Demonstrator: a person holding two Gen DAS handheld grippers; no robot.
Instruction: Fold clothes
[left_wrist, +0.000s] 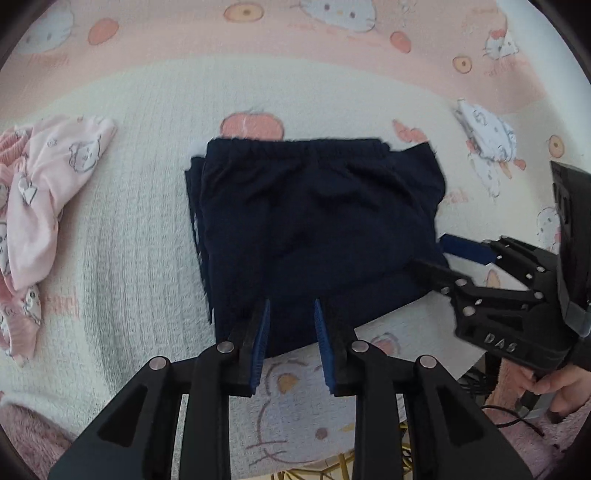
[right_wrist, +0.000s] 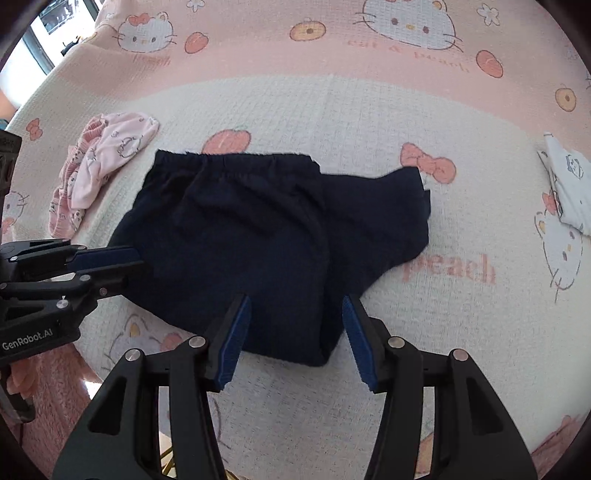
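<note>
Navy shorts (left_wrist: 314, 229) lie folded and flat on a cat-and-peach print blanket (left_wrist: 140, 229), waistband at the far side. My left gripper (left_wrist: 291, 302) points down over their near edge, open, with dark cloth showing in the narrow gap between its blue pads. In the right wrist view the shorts (right_wrist: 258, 236) spread wider, one leg fanning out to the right. My right gripper (right_wrist: 295, 299) hangs open and wide over their near hem, with no pad pressing on the cloth. Each gripper also shows in the other's view: the right gripper (left_wrist: 428, 251) at the shorts' right edge, the left gripper (right_wrist: 136, 260) at their left edge.
A crumpled pink printed garment (left_wrist: 55, 184) (right_wrist: 107, 162) lies left of the shorts. A white printed garment (left_wrist: 484, 147) (right_wrist: 569, 184) lies at the far right. The blanket (right_wrist: 406, 332) ends just behind my fingers. A hand (left_wrist: 554, 384) in a fuzzy pink sleeve holds the right gripper.
</note>
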